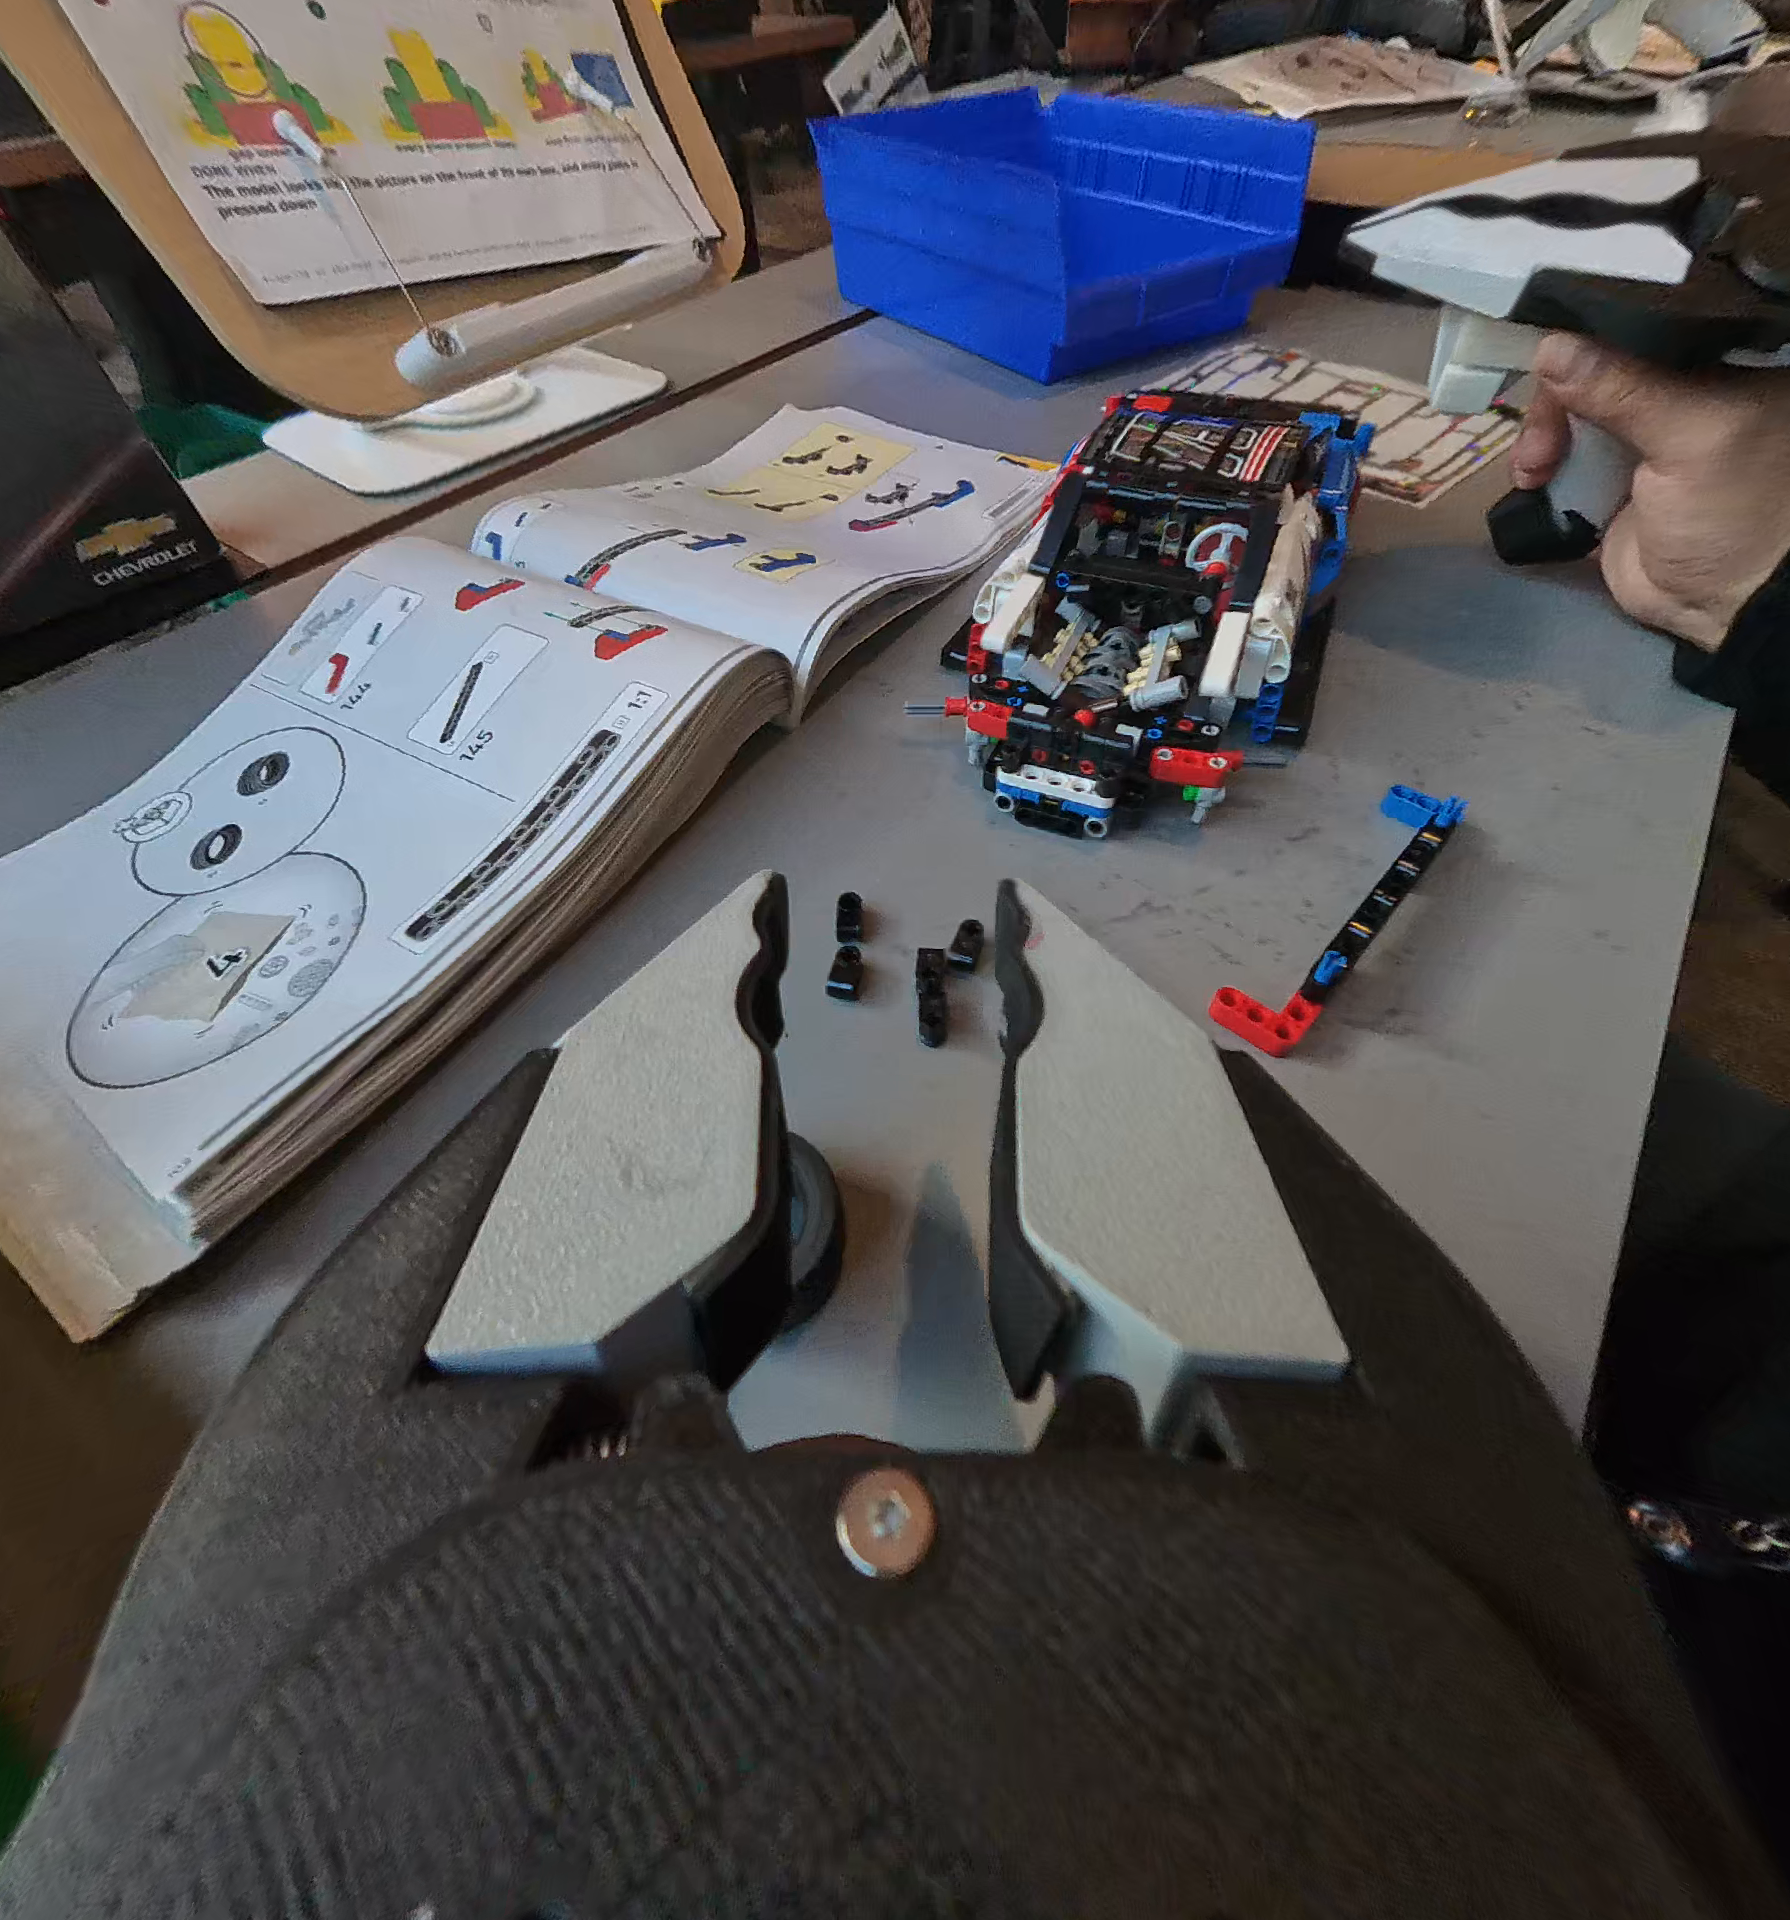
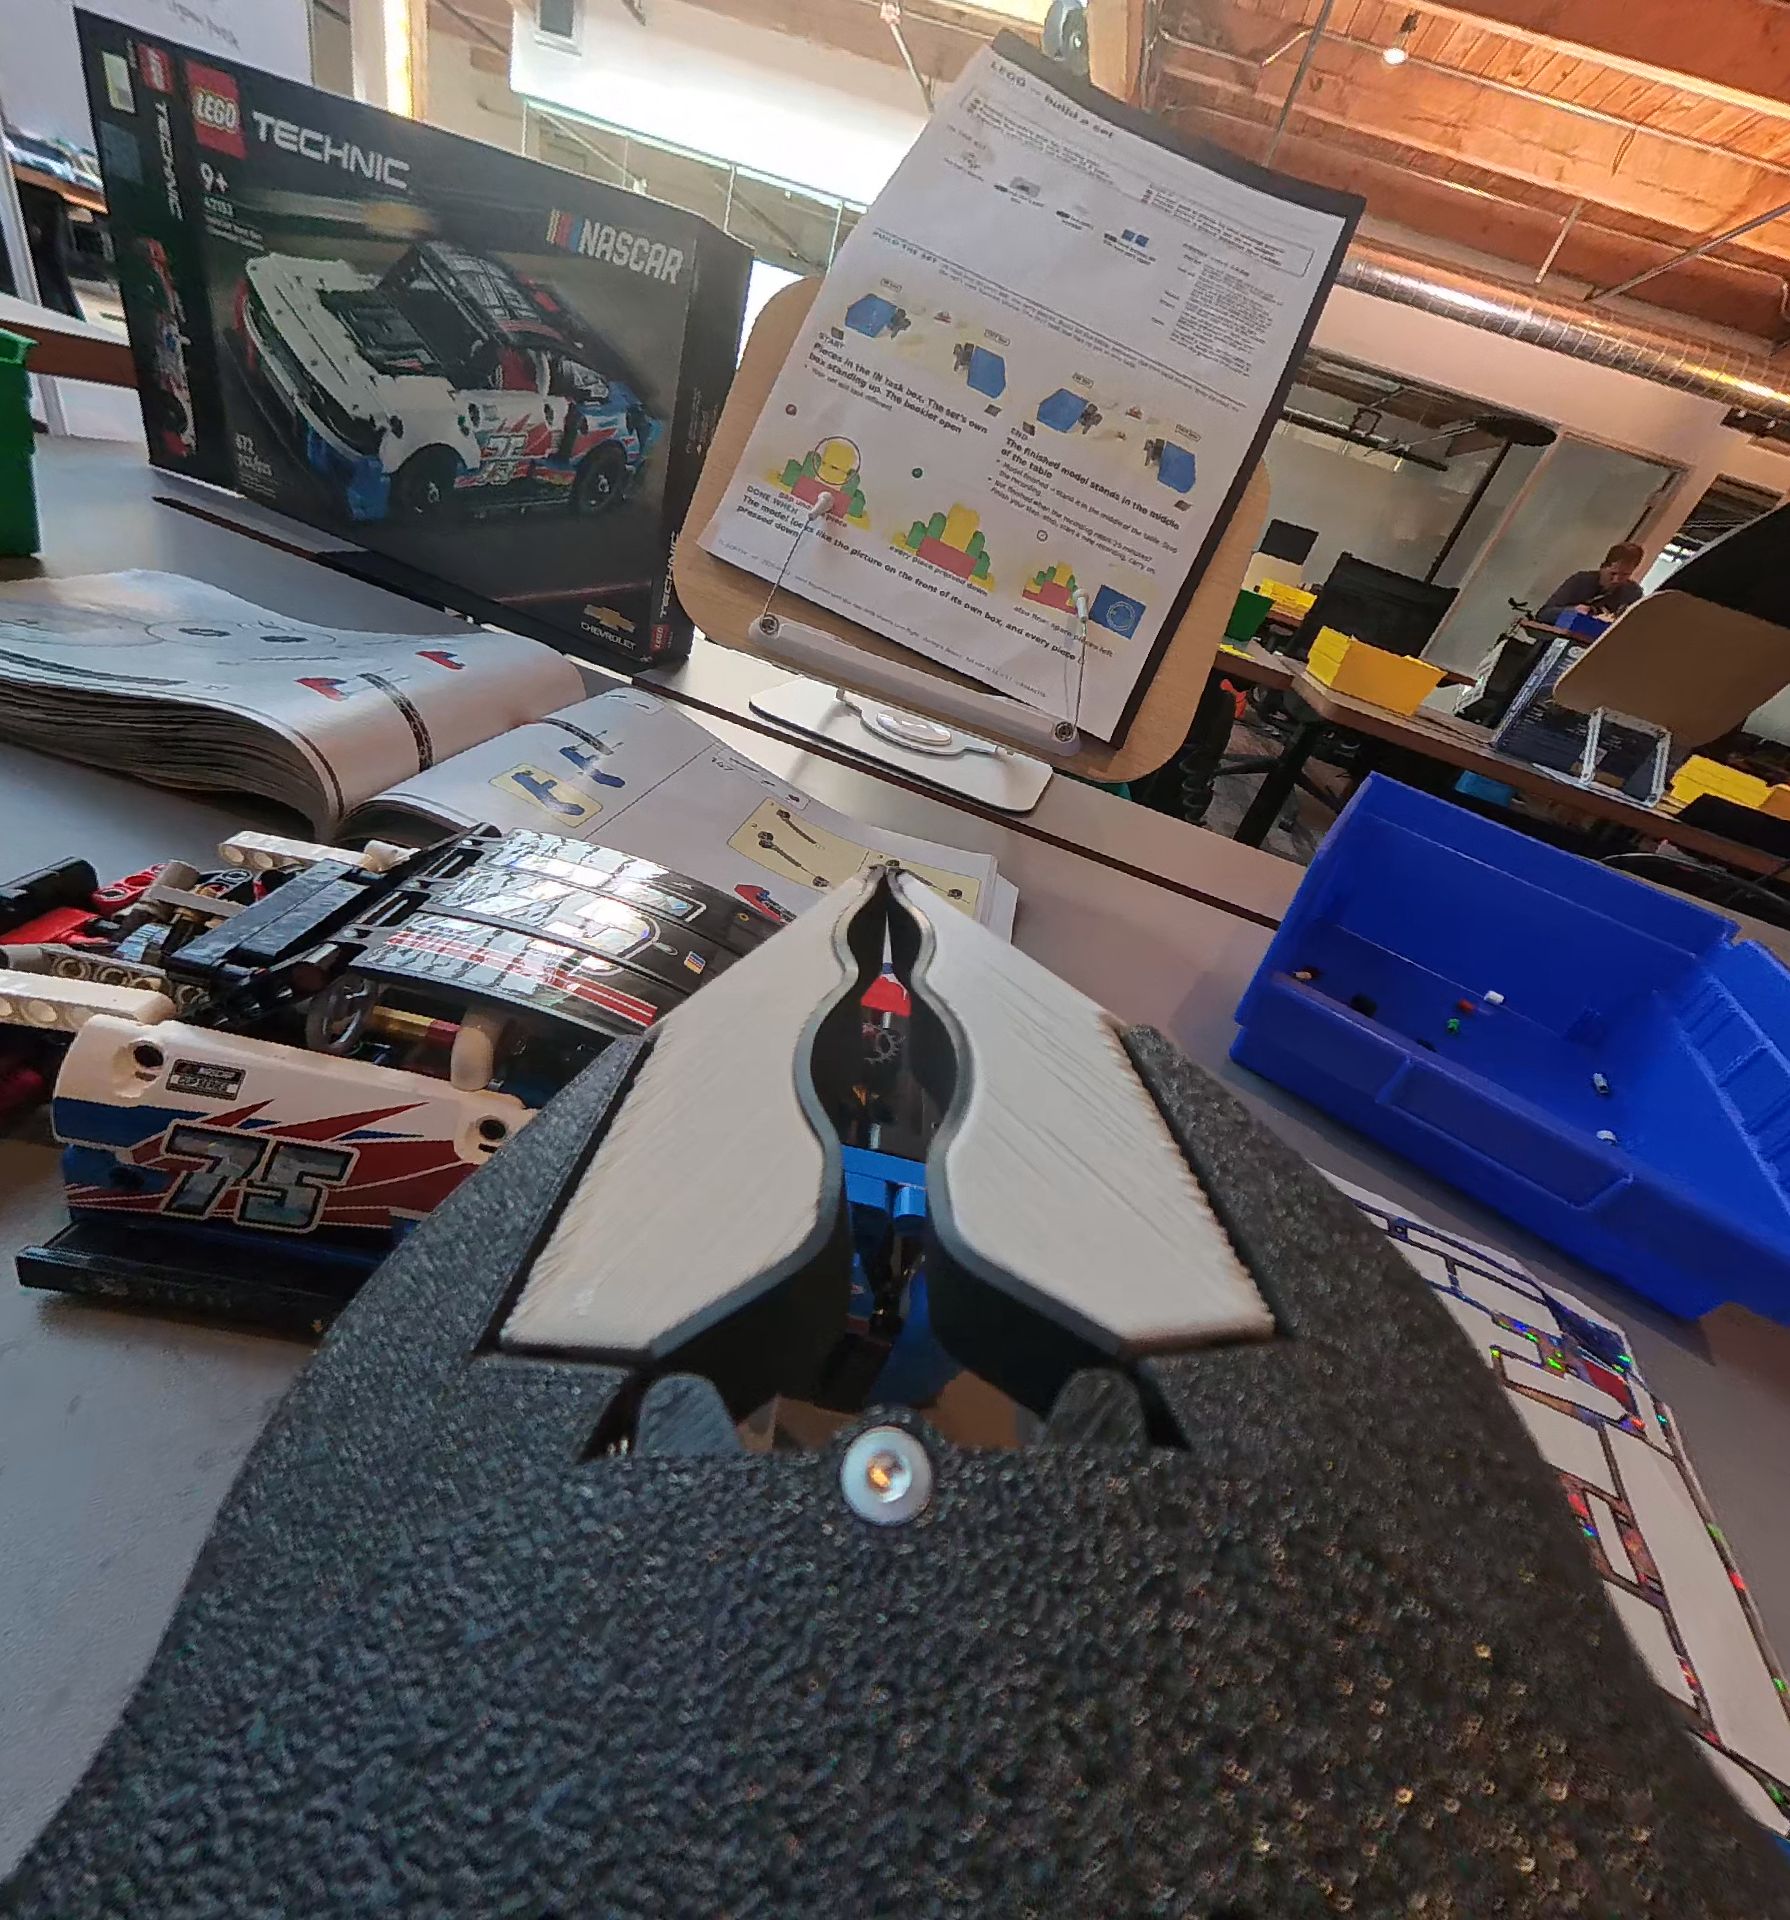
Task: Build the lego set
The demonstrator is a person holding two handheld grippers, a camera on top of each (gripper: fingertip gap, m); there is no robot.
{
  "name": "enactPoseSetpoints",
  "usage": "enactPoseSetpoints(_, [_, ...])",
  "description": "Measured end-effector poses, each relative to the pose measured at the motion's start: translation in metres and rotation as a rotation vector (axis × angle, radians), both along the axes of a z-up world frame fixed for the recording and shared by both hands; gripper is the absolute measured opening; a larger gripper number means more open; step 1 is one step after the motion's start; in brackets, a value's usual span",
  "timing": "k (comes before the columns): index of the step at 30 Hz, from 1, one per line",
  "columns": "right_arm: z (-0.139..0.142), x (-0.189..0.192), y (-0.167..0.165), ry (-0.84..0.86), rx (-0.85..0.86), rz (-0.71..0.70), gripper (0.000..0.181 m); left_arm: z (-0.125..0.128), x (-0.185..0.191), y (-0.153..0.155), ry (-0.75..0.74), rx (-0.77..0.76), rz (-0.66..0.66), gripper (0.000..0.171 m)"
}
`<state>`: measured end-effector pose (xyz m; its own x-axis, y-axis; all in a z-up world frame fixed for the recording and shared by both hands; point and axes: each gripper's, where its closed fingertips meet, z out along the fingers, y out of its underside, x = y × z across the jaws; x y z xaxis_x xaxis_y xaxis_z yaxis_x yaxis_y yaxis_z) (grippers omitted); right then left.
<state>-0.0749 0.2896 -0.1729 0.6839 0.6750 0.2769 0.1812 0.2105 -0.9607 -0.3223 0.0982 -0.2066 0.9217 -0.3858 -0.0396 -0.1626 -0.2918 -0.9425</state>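
Note:
The partly built race car model (image 1: 1151,613) stands on the grey table (image 1: 1493,644), right of the open instruction booklet (image 1: 371,831). My left gripper (image 1: 886,935) is open and empty, low over the table. Several small black connector pieces (image 1: 932,982) lie between its fingertips. A black beam with blue and red end pieces (image 1: 1358,925) lies to the right. My right gripper (image 2: 886,881) is shut with nothing seen in it, above the car's rear (image 2: 299,1039). It also shows in the left wrist view (image 1: 1390,249), held by a hand (image 1: 1691,488).
A blue bin (image 2: 1556,1174) holding a few small pieces stands at the back right, also in the left wrist view (image 1: 1057,229). A sticker sheet (image 2: 1597,1455) lies beside it. The set's box (image 2: 403,364) and a sheet on a stand (image 2: 1026,416) stand behind the booklet. My right fingertips sit around 30 cm from my left ones. From the right gripper's tips to the partly built race car model (image 1: 1151,613) is close to 15 cm.

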Motion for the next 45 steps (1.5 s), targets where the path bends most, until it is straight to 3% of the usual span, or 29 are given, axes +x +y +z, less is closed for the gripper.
enactPoseSetpoints(3, [0.000, 0.002, 0.001, -0.003, 0.002, -0.014, 0.000, -0.011, 0.010, -0.004, -0.003, 0.031, -0.032, 0.034])
enactPoseSetpoints(7, [-0.002, 0.002, 0.001, -0.015, 0.003, -0.023, 0.000, 0.000, 0.016, -0.007, 0.025, 0.113, -0.063, 0.021])
enactPoseSetpoints(24, [-0.009, -0.013, -0.008, -0.013, -0.050, 0.072, 0.000, -0.004, 0.005, 0.000, 0.033, 0.096, -0.005, 0.038])
enactPoseSetpoints(31, [0.008, -0.008, -0.024, 0.182, -0.110, 0.097, 0.000, -0.006, -0.002, 0.004, -0.004, 0.072, 0.029, 0.050])
enactPoseSetpoints(36, [0.010, -0.006, -0.032, 0.252, -0.148, 0.153, 0.000, -0.007, -0.010, 0.008, 0.073, 0.092, 0.085, 0.046])
enactPoseSetpoints(45, [0.017, 0.001, -0.064, 0.299, -0.122, 0.322, 0.002, -0.039, -0.020, 0.021, 0.133, -0.114, 0.161, 0.040])
